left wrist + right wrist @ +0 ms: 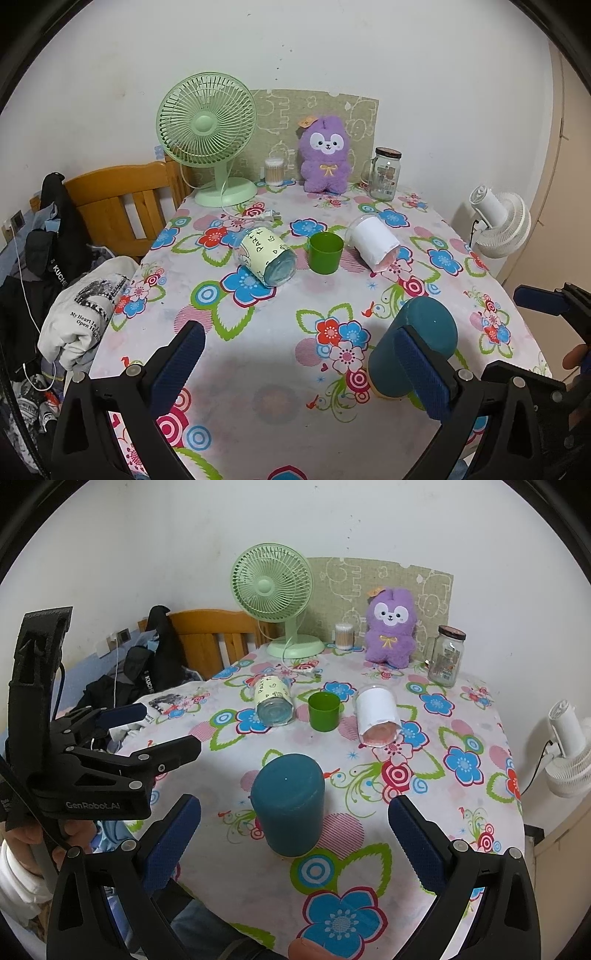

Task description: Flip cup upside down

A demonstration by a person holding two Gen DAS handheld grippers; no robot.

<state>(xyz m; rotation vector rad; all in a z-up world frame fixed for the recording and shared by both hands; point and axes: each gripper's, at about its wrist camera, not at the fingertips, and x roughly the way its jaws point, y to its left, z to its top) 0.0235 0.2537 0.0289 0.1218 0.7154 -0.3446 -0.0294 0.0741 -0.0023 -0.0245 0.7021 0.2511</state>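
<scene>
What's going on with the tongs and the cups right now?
Left tongs and right tongs both open, holding nothing. Teal cup upside down on the tablecloth, between the right tongs' fingers. Green cup upright farther back. Path clear.

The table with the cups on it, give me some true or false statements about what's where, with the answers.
1. The teal cup stands with its closed base up. True.
2. The green cup lies on its side. False: it stands upright, mouth up.
3. The right gripper is clamped on the teal cup. False: it is open, fingers apart from the cup.
4. The yellow-labelled glass lies on its side. True.
5. The left gripper holds a cup. False: it is open and holds nothing.
</scene>
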